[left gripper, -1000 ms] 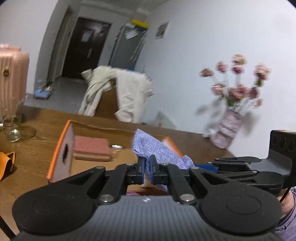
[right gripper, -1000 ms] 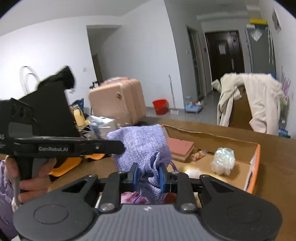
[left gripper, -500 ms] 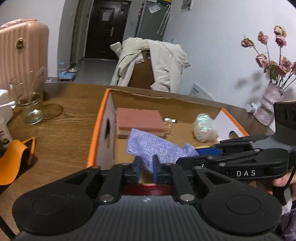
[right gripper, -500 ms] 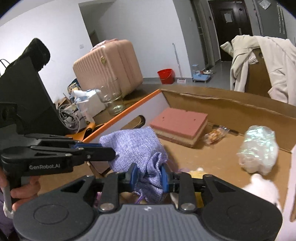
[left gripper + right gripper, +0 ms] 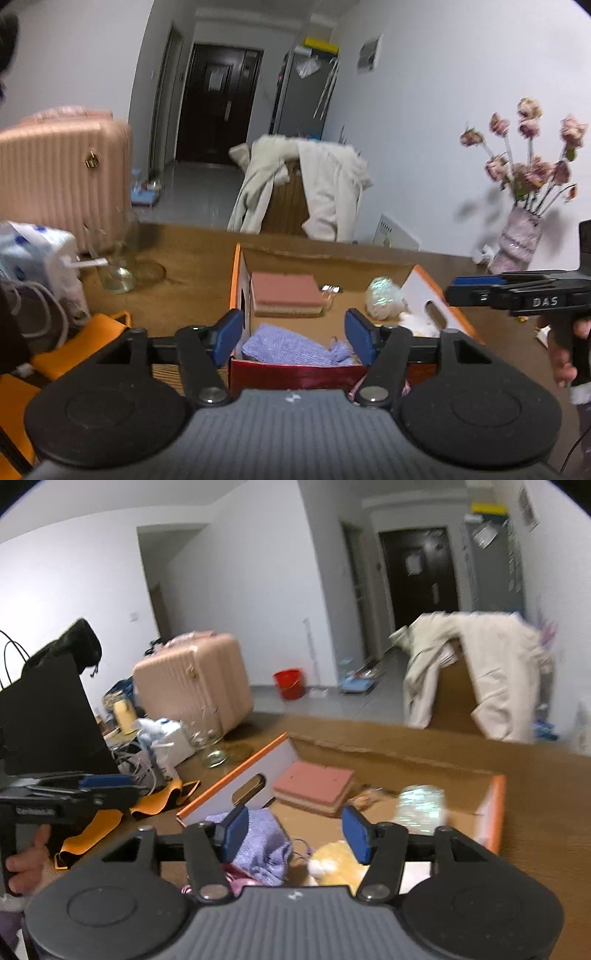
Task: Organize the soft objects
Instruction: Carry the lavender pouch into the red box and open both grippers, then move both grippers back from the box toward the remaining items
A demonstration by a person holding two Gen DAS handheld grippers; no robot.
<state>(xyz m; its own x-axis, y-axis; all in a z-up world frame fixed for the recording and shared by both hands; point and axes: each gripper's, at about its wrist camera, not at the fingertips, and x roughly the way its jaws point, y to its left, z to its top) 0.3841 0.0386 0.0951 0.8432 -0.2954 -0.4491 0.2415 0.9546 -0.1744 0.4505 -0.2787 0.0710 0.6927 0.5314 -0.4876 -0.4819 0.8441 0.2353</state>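
Note:
A lilac woven cloth [image 5: 291,347] lies loose at the near end of the open cardboard box [image 5: 236,280]. My left gripper [image 5: 293,336] hovers above it, its jaws opening and its pads clear of the cloth. In the right wrist view the same cloth [image 5: 264,843] rests in the box [image 5: 495,801] beside a yellow plush toy [image 5: 338,862]. My right gripper [image 5: 295,834] is opening too, with nothing pressed between its pads. A pink sponge block [image 5: 284,295] and a shiny wrapped bundle [image 5: 382,297] sit farther back in the box.
The box stands on a wooden table [image 5: 184,266] with a glass jar [image 5: 116,273], orange mats [image 5: 88,332] and tangled cables [image 5: 136,764] to its left. A vase of pink flowers [image 5: 517,243] stands at the right. Behind are a pink suitcase [image 5: 192,679] and a coat-draped chair [image 5: 303,192].
Both grippers held the lilac cloth above the box, lowered it inside, then opened and let go. The cloth now lies in the box and both grippers have drawn back.

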